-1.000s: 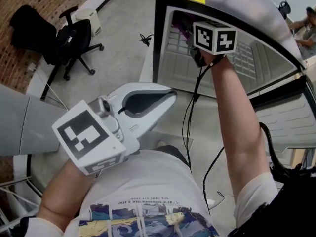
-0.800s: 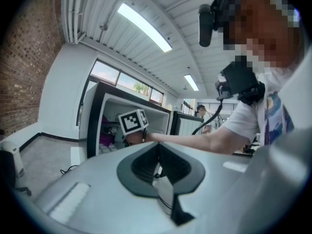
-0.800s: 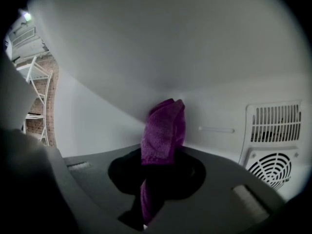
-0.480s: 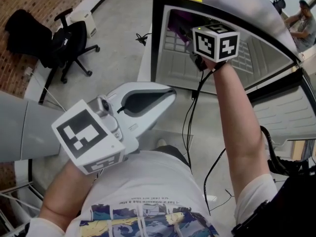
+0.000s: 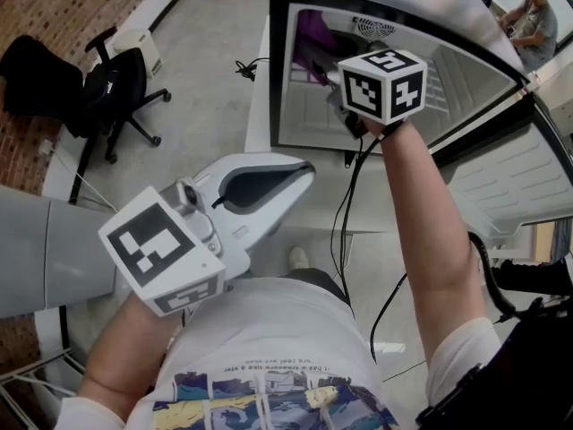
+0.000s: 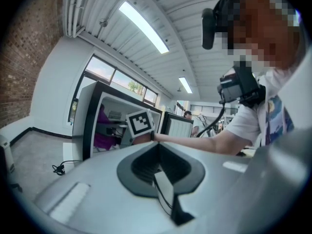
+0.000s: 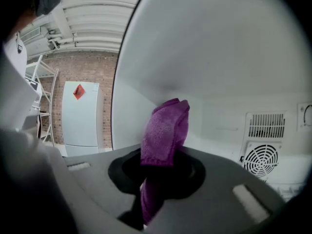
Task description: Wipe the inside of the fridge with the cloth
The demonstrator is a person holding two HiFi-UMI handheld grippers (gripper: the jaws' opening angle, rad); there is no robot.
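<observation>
Purple cloth (image 7: 167, 126), likely soft, light and floppy, sits clamped by its bunched fold in the right hand-held gripper (image 7: 161, 172) inside the fridge (image 5: 278, 79); left hand-held gripper (image 5: 303, 172) closed, empty.

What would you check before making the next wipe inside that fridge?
1. Cloth gripped: ok. The right gripper is shut on the purple cloth.
2. Gripper inside the fridge: ok. White inner walls and a fan vent fill the right gripper view.
3. Cloth touching a wall: cannot tell. Its free end stands up in front of the wall.
4. Left gripper out of the way: ok. It is shut, empty and held outside the fridge.
5. Cable clear: ok. It hangs loose beside the forearm, outside the fridge.
</observation>
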